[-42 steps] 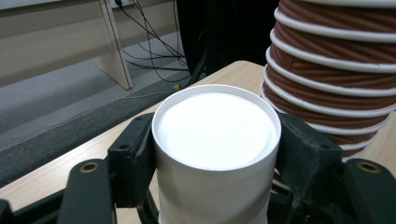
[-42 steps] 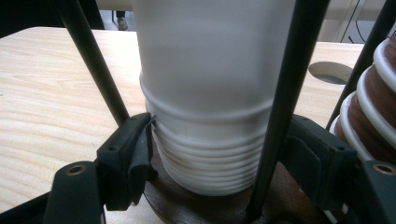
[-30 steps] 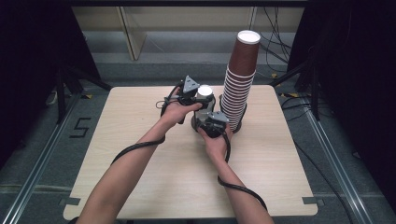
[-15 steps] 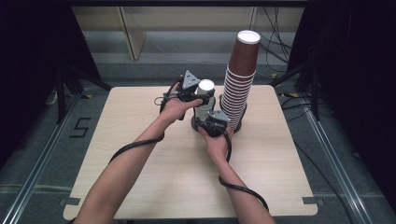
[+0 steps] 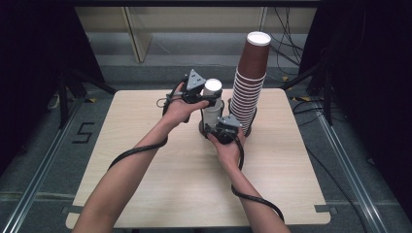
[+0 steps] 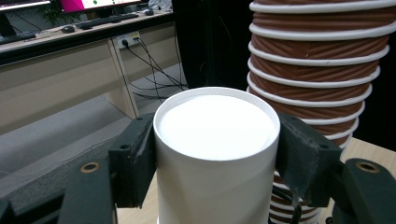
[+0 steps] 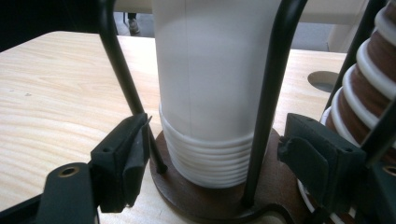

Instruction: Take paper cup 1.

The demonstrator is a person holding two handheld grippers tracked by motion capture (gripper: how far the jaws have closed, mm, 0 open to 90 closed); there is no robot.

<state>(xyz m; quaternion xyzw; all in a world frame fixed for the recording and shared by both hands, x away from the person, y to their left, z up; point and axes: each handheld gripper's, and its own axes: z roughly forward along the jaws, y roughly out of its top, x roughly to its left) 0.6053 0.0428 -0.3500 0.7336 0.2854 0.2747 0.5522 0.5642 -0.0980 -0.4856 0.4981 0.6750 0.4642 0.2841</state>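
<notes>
Two grippers are worked at one white stack, seated in a wire holder on a brown base, table centre. Left gripper is clamped on the top cup's rim, jaws at 3 and 9 o'clock. Right gripper is held open around the ribbed rims low on the stack, jaws apart from them.

Risks, judged: several smooth paper cups could be lifted together if the lower ones are left unpinned; the thin wall could be dented by squeezing. Brown stack, ridged and tall, stands just beside at 3 o'clock and could be knocked.
</notes>
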